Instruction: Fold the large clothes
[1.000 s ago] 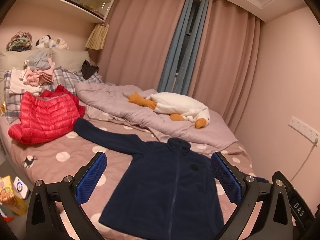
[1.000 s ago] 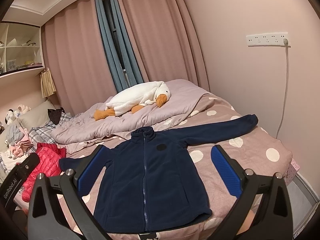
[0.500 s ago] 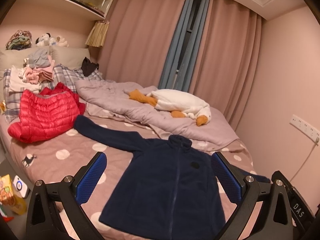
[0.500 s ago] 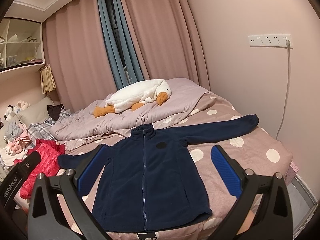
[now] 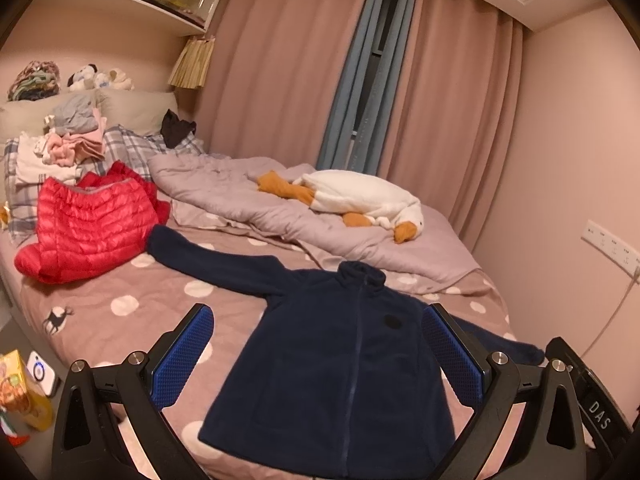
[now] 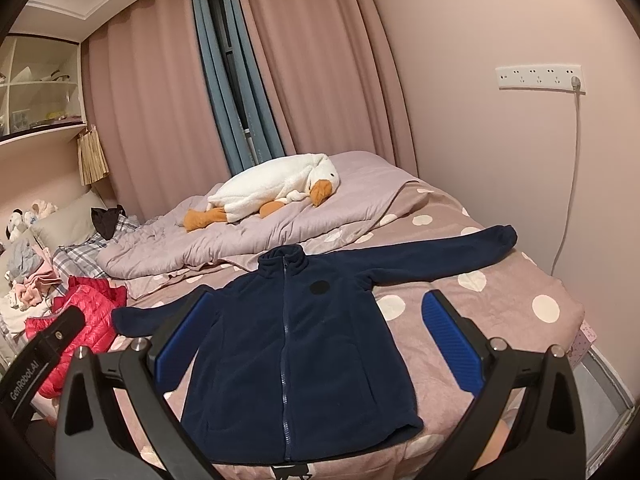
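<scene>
A dark navy fleece jacket (image 5: 340,364) (image 6: 304,352) lies flat on the bed, zipped, front up, collar toward the far side and both sleeves spread out sideways. My left gripper (image 5: 316,344) hovers open above and in front of the jacket's hem with nothing between its blue pads. My right gripper (image 6: 316,344) is likewise open and apart from the cloth, near the bed's front edge. The other gripper's body shows at the lower left of the right wrist view.
A red puffer jacket (image 5: 88,224) and a pile of clothes (image 5: 68,140) lie toward the pillows. A lilac quilt (image 5: 260,208) with a plush goose (image 5: 360,196) covers the far side. The dotted pink sheet (image 5: 120,308) lies bare around the jacket. A wall is close on the right.
Both views have drifted slightly, with the jacket sitting a little differently in frame. The jacket itself has not moved and both grippers stay open.
</scene>
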A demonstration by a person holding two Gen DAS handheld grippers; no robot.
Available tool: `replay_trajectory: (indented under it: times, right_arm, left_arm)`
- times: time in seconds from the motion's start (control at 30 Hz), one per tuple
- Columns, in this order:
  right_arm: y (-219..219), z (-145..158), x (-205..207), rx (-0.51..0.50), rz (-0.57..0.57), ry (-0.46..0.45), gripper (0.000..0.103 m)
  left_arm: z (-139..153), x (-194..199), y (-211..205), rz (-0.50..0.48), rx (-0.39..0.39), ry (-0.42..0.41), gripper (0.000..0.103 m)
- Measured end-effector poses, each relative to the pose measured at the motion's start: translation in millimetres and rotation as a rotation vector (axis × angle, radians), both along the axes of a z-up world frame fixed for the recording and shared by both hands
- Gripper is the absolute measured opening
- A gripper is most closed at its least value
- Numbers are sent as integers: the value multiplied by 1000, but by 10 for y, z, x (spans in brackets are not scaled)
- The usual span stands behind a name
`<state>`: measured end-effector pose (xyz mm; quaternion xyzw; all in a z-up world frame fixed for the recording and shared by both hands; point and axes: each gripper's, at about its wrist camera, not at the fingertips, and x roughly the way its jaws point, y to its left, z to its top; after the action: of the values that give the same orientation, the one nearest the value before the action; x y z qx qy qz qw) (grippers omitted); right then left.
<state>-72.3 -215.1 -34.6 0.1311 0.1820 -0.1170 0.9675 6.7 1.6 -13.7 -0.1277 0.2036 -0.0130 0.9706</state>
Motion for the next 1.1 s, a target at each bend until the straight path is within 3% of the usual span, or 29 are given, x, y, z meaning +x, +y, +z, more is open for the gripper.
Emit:
replay_trajectory:
  times: [1.1]
  right_arm:
    - [-50, 27, 34, 4, -19, 23, 103]
  left_arm:
    - [27, 21, -15, -1, 11, 11, 103]
